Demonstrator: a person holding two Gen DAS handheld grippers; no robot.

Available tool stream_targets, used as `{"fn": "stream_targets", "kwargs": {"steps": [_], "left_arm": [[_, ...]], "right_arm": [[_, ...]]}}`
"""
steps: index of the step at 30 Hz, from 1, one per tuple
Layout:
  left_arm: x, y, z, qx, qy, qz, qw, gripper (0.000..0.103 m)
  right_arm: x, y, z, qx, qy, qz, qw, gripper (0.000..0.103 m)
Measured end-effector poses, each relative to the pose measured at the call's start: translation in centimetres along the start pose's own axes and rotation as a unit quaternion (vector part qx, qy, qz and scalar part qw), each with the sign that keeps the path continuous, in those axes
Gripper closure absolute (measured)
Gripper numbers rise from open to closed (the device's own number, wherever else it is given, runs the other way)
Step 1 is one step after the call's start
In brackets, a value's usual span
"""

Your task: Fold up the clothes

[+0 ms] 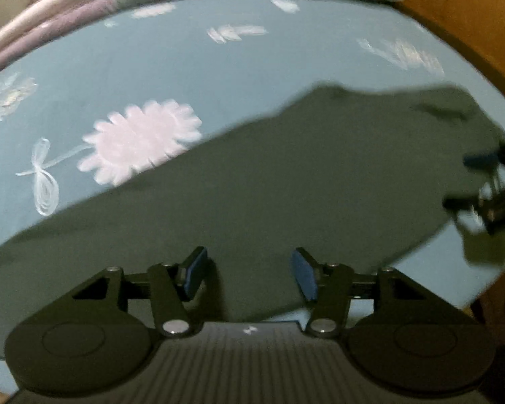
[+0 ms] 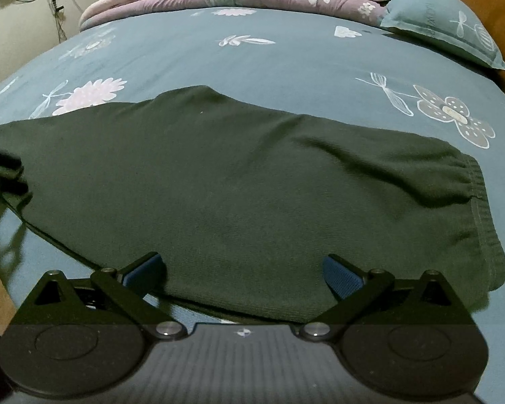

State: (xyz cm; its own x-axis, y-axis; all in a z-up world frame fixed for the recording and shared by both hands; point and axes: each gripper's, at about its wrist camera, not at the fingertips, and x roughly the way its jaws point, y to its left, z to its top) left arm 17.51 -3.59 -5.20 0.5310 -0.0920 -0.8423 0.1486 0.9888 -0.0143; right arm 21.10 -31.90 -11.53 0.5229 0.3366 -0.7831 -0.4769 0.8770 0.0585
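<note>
I'm keeping the dark green garment [image 2: 239, 181] spread flat on the bed [image 2: 286, 64], ready for a fold. My right tongs [image 2: 242, 274] are hovering wide open over its near edge; my left tongs [image 1: 249, 274] are gaping partway, both empty.

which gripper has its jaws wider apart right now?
The right gripper: its blue pads stand far apart over the dark green garment. The left gripper has a clearly narrower gap, with nothing between its pads.
</note>
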Motion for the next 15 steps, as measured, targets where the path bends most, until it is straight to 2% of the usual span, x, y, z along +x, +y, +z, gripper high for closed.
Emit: {"fn": "stream_targets", "kwargs": {"steps": [3, 7, 9, 15], "left_arm": [[1.1, 0.8, -1.0, -0.027, 0.031, 0.001, 0.9992, 0.045], [-0.8, 1.7, -1.0, -0.030, 0.000, -0.013, 0.9995, 0.044], [-1.4, 3.1, -1.0, -0.039, -0.019, 0.005, 0.9990, 0.044], [-0.7, 8.5, -3.7, -0.101, -0.003, 0.056, 0.9933, 0.044]], "right_arm": [[0.0, 0.1, 0.1, -0.001, 0.002, -0.003, 1.000, 0.000], [-0.4, 0.3, 0.3, 0.003, 0.010, -0.006, 1.000, 0.000], [-0.7, 0.4, 0.6, 0.009, 0.010, -0.005, 1.000, 0.000], [-1.6, 2.1, 2.5, 0.014, -0.016, 0.016, 1.000, 0.000]]}}
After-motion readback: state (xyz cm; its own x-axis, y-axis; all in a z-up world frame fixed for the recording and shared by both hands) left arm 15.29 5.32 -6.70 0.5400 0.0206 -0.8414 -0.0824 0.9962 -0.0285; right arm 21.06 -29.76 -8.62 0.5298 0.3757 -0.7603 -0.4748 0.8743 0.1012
